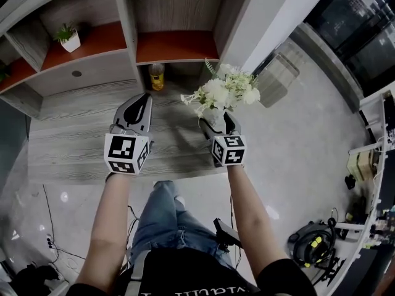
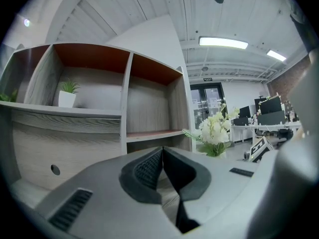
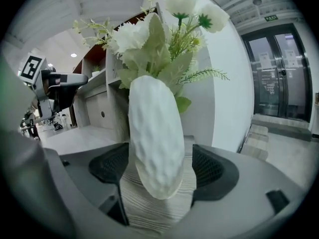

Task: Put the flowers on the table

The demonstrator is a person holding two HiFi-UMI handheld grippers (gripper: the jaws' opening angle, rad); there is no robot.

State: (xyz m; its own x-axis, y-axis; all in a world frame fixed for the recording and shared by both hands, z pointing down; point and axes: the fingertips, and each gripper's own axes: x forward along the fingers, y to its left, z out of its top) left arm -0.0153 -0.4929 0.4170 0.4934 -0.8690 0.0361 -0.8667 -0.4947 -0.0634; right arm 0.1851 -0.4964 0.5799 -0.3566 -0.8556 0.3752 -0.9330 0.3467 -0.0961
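At the far left, a small potted plant [image 1: 68, 37] sits in an open compartment of a wood-grain shelf unit [image 1: 126, 23] with red-brown shelf boards. In the left gripper view the same plant [image 2: 67, 91] stands in the compartment second from the left.

Below the shelves runs the low wood-grain table [image 1: 74, 134], and both your arms reach out over it. Your left gripper [image 1: 144, 98] hangs over the middle of the table with its jaws closed together. The left gripper view shows the pads [image 2: 149, 168] meeting at the tips with nothing between them.

Just beyond that gripper, a yellow bottle [image 1: 157, 76] stands upright at the far edge of the table, tucked under the shelf unit.

To the right, your right gripper [image 1: 216, 123] holds the flowers [image 1: 223, 91], a bunch of white blooms with green leaves in a white vase [image 3: 155, 133]. The right gripper view shows the bumpy, rounded vase between the two dark pads [image 3: 209, 171]. It leans slightly and its base hangs just above the table's wood grain. The flowers are over the right end of the table, near the white side wall of the shelf unit.

From the left gripper view, the flowers [image 2: 215, 129] appear to the right.

Further right lies grey floor [image 1: 296, 165].
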